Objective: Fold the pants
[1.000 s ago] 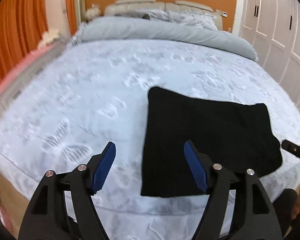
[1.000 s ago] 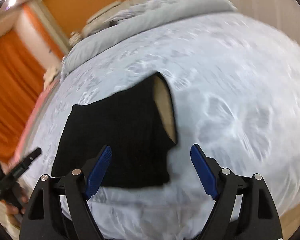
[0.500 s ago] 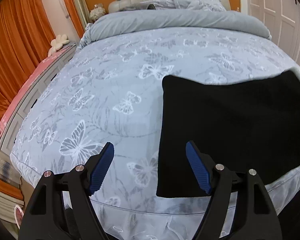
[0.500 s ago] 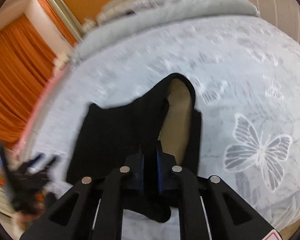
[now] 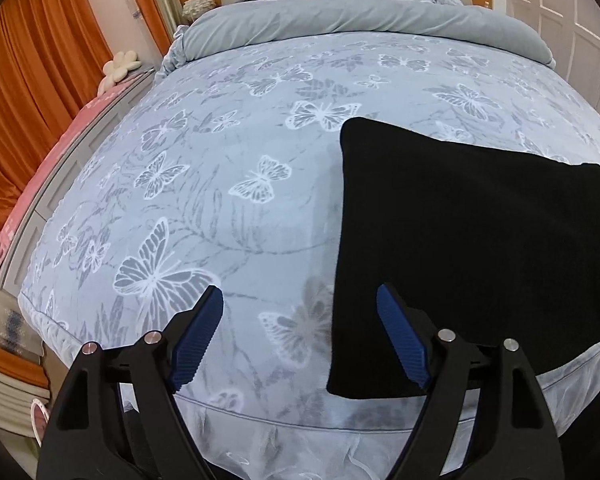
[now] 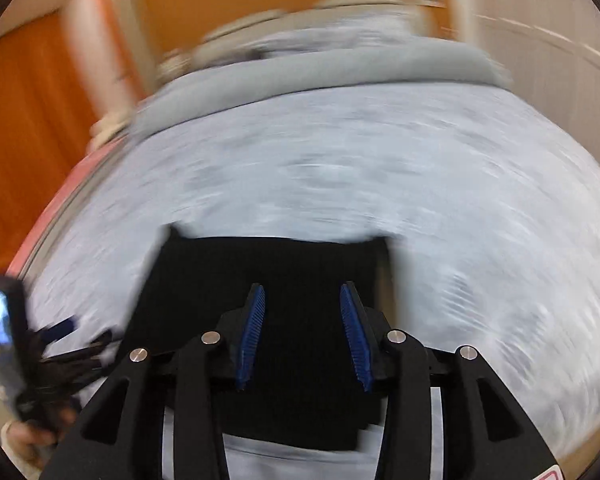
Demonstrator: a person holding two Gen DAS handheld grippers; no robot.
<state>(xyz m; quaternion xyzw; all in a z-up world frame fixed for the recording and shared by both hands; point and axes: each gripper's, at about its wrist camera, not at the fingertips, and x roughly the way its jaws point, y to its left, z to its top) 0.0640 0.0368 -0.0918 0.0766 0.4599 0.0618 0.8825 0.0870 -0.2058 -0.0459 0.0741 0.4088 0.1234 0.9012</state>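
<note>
The black pants (image 5: 472,240) lie folded into a flat rectangle near the foot edge of the bed. My left gripper (image 5: 300,336) is open and empty, hovering over the bedspread with its right finger at the pants' left edge. In the blurred right wrist view the pants (image 6: 268,268) lie flat, and my right gripper (image 6: 302,332) hovers over them, partly open and empty. The left gripper (image 6: 60,344) shows at the left edge of that view.
The bed (image 5: 240,160) has a pale blue butterfly-print cover, with a grey rolled duvet (image 5: 360,24) and pillows at the head. Orange curtains (image 5: 28,100) and a pink bench stand to the left. White wardrobe doors (image 5: 572,20) stand to the right.
My right gripper, shut on the pants' edge half a second ago, has let go and opened; the pants now lie flat. The left gripper has pulled slightly back and left, staying open.
</note>
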